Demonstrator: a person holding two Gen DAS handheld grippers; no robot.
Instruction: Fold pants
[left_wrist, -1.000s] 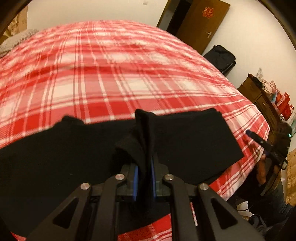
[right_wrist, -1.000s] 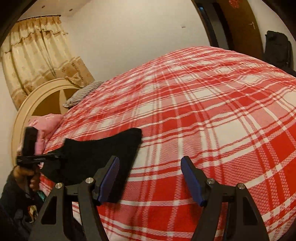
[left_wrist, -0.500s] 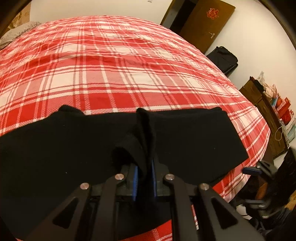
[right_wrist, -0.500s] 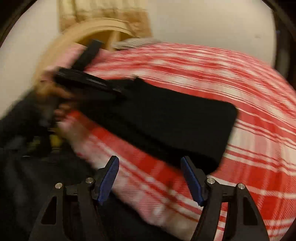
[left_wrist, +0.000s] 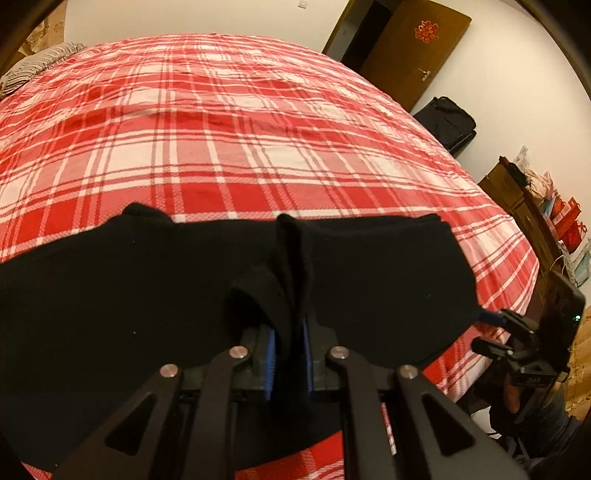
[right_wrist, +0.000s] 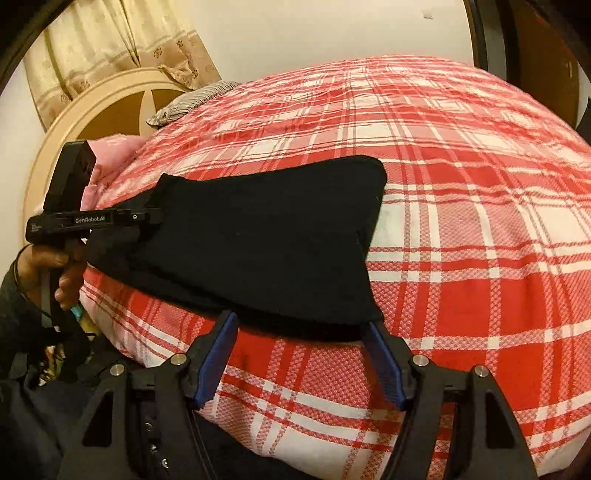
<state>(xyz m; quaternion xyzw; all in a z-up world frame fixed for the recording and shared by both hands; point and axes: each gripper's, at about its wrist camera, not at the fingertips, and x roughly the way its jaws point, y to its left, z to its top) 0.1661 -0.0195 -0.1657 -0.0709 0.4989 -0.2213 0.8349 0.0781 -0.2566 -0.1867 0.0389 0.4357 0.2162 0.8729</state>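
- The left gripper (left_wrist: 289, 343), a black two-finger tool with blue pads, is clamped tight on a bunched ridge of the black knit pants (left_wrist: 369, 280); its jaws are nearly together with cloth pinched between them.
- The right gripper (right_wrist: 301, 354), of the same make, is spread wide with nothing between its blue pads (right_wrist: 214, 365); both fingertips sit at the near hem of the pants.
- The pants lie flat, folded into a broad black panel, along the near edge of the bed.
- The red-and-white plaid bedspread (left_wrist: 229, 155) covers the bed beyond them.
- Farther off are a striped pillow (right_wrist: 192, 101), a cream curved headboard (right_wrist: 66, 122) and a brown wooden door (left_wrist: 413, 48).
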